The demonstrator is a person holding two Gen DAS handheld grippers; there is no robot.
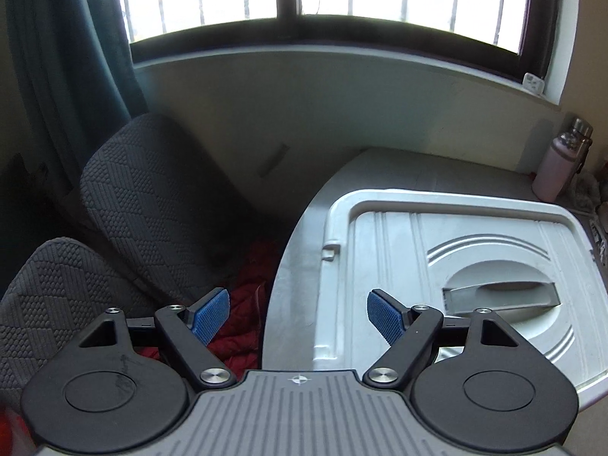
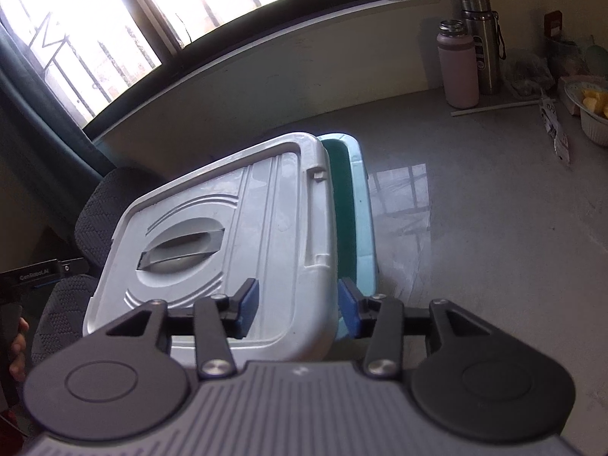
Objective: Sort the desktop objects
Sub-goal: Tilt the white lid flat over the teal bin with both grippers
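A grey-white box lid (image 2: pixel 228 235) with a recessed handle (image 2: pixel 182 252) lies askew over a light blue storage box (image 2: pixel 363 209) on the grey desk (image 2: pixel 494 228). A strip of the box's dark inside shows on the right. My right gripper (image 2: pixel 300 307) has its blue pads on either side of the lid's near right edge, gripping it. The lid also shows in the left wrist view (image 1: pixel 456 266). My left gripper (image 1: pixel 298 315) is open and empty, over the lid's left edge and the desk edge.
A pink bottle (image 2: pixel 458 68) and a steel flask (image 2: pixel 482 41) stand at the back wall. A bowl of yellow food (image 2: pixel 591 110) and a packet (image 2: pixel 554 129) lie at the right. A grey patterned chair (image 1: pixel 152 197) and red cloth (image 1: pixel 247 311) are left of the desk.
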